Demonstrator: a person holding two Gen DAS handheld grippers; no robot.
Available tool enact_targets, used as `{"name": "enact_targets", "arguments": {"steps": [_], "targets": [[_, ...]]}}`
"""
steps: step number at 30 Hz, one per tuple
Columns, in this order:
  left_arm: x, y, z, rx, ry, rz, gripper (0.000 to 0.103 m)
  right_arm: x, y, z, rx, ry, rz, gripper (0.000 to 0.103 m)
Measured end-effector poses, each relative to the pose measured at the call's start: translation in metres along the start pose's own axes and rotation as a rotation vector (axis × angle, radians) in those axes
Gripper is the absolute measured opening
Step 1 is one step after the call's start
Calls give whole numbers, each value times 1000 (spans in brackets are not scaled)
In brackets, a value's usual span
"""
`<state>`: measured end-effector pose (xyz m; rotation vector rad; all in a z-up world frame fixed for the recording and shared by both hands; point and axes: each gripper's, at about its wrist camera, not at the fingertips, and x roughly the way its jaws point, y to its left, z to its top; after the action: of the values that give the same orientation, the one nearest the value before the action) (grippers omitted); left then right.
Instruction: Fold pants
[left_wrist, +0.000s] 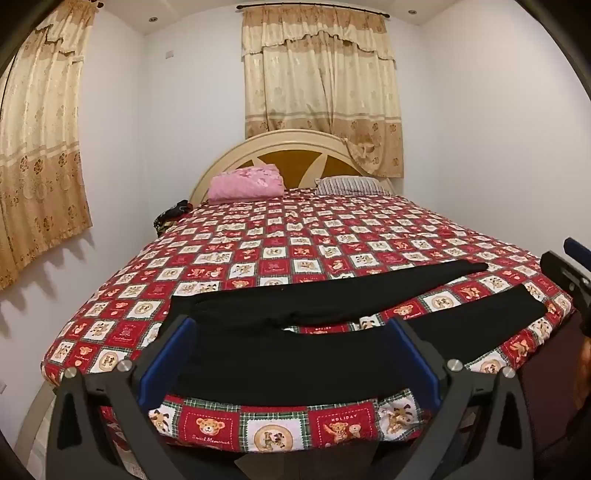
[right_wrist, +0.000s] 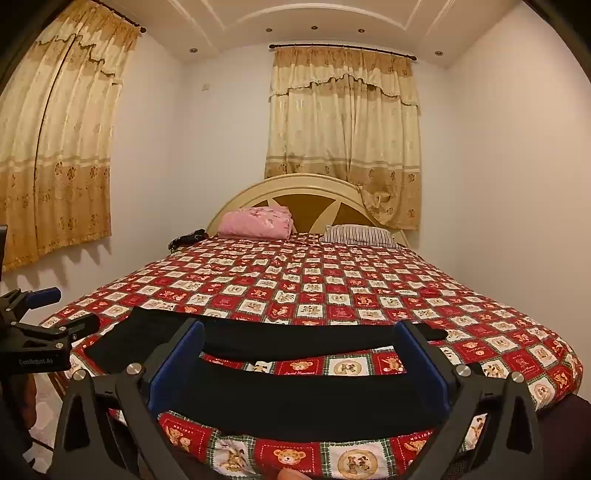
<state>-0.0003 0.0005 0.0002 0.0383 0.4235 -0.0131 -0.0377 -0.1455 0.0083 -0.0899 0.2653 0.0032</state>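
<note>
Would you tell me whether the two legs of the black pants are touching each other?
Apart: the right wrist view shows patterned bedspread between both legs of the black pants.

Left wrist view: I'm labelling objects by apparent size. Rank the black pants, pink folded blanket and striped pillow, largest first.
1. black pants, far the largest, though nearest the camera.
2. pink folded blanket.
3. striped pillow, roughly alike in width, but flatter.
</note>
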Motion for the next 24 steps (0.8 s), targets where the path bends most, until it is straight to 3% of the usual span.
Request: {"name": "enact_targets", "arguments": {"steps": [24], "targets": [[5,7,-3,6,-2,7,103,11,-8,-11,-9,4,-3,102]]}}
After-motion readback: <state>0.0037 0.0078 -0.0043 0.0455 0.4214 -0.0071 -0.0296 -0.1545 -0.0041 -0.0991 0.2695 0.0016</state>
